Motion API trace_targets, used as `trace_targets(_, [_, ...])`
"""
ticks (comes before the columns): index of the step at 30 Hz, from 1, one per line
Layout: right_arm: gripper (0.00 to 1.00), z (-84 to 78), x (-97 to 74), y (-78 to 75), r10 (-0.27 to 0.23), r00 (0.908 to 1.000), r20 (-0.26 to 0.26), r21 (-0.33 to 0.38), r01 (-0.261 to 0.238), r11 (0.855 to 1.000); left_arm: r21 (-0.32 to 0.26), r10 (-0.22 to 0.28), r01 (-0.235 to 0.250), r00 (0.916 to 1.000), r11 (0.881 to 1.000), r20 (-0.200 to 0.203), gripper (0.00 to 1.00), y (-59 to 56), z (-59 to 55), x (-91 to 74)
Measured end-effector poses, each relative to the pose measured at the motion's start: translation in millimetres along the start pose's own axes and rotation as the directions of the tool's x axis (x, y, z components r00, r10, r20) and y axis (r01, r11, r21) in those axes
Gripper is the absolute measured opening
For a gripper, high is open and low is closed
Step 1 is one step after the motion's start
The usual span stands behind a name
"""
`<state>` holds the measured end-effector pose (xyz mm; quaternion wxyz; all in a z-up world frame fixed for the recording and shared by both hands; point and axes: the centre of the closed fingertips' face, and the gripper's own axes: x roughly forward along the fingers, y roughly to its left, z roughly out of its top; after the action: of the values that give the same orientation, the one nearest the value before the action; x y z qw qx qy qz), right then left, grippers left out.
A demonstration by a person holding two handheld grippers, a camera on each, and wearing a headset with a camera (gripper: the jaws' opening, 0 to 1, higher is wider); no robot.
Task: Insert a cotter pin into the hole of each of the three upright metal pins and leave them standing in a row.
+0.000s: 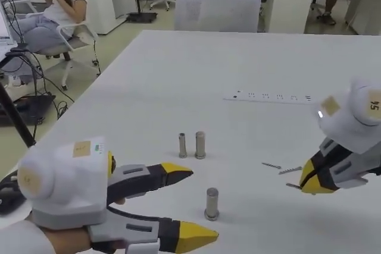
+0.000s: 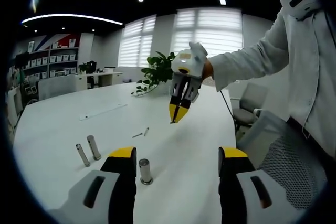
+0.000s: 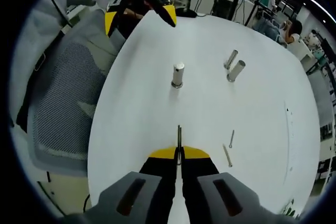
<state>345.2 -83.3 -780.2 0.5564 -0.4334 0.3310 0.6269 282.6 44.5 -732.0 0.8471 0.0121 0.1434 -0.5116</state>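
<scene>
Left gripper (image 2: 178, 153), jaws wide, by one upright pin (image 2: 145, 170); right gripper (image 3: 179, 156) pinches a cotter pin (image 3: 179, 137); two pins (image 1: 200, 145) stand beyond.

Left gripper (image 1: 199, 206), jaws spread wide, level just left of the lone metal pin (image 1: 212, 203); right gripper (image 1: 308, 184), jaws pinched on a cotter pin (image 3: 179, 139), angled downward well right of it.

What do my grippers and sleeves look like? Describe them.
Both match. The left gripper and right gripper each have a rounded white housing, a tan sticker, grey-and-black jaws and yellow tips. The right sticker carries dark digits. A long white sleeve runs behind the right gripper; a white cuff shows behind the left.
</scene>
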Motion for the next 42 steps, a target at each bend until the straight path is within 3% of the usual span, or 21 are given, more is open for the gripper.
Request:
trace_targets(10, [0.03,35.4,-12.1,23.3,0.044,0.9989,0.017,-0.059,-0.043,0.997,0.043,-0.030,0.030,0.9995,0.999,-0.010,0.53,-8.2,5.1,11.7])
trace_targets(24, [0.03,58.9,-12.1,45.8,0.118,0.9930,-0.002,-0.085,-0.118,0.989,0.095,-0.073,0.074,0.9972,0.993,-0.019,0.38,-19.8,11.5,24.7])
trace_targets(33, [0.03,74.9,-10.4,52.9,0.153,0.9882,-0.009,-0.105,-0.153,0.983,0.171,-0.108,0.116,0.9925,0.978,-0.056,0.29,-29.6,13.9,38.8])
trace_targets(42, [0.03,80.4,-8.1,57.6,0.180,0.9835,-0.017,-0.103,-0.181,0.978,0.223,-0.129,0.144,0.9883,0.964,-0.081,0.22,-37.0,15.0,46.1])
